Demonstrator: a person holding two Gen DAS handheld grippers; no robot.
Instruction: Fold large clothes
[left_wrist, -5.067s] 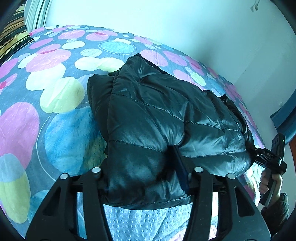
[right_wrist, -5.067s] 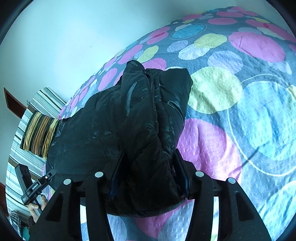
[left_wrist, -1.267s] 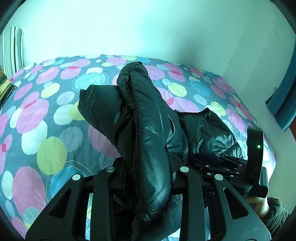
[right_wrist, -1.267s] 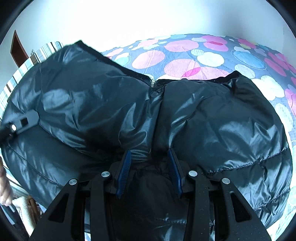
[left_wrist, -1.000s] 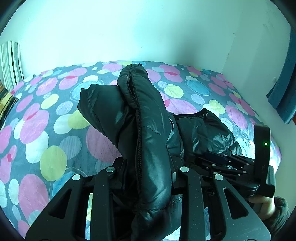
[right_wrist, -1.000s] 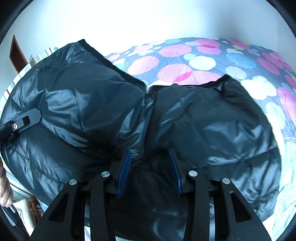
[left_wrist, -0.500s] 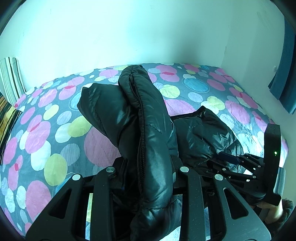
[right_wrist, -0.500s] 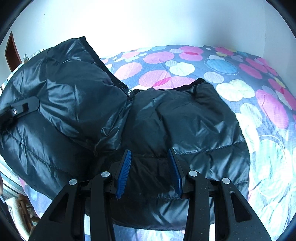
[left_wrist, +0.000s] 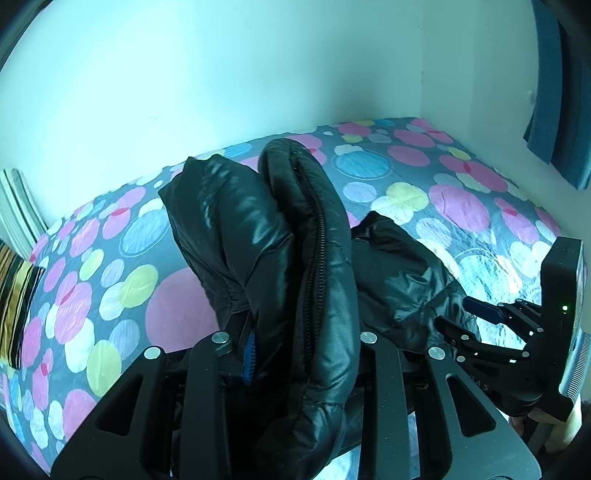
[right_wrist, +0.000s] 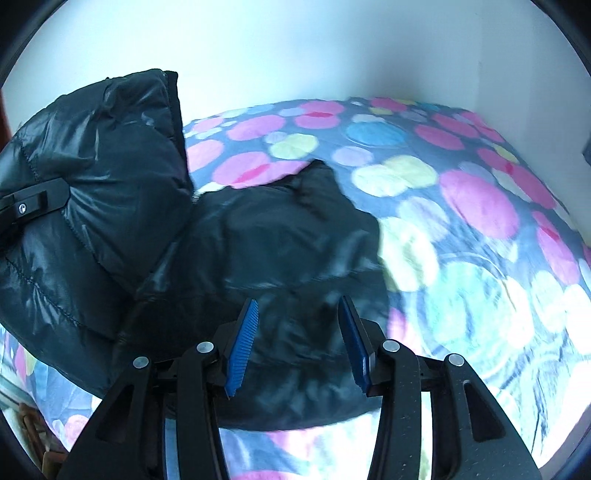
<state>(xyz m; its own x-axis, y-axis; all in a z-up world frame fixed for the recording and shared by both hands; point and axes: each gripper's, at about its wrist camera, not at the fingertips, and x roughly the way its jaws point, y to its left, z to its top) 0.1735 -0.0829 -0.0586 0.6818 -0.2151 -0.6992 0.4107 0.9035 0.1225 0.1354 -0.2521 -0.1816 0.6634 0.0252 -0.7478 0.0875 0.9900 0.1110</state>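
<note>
Black glossy quilted jacket (left_wrist: 317, 266) bunched on bed (left_wrist: 461, 206); left tool (left_wrist: 299, 354) clamps its zippered fold; right tool (right_wrist: 297, 343) opening, pads clear.

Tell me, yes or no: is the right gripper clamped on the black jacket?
No. The right gripper's jaws are opening, its blue pads standing bare and apart above the black jacket.

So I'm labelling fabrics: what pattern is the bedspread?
Grey bedspread with pink, blue, yellow and white circles, clearest in the left wrist view.
</note>
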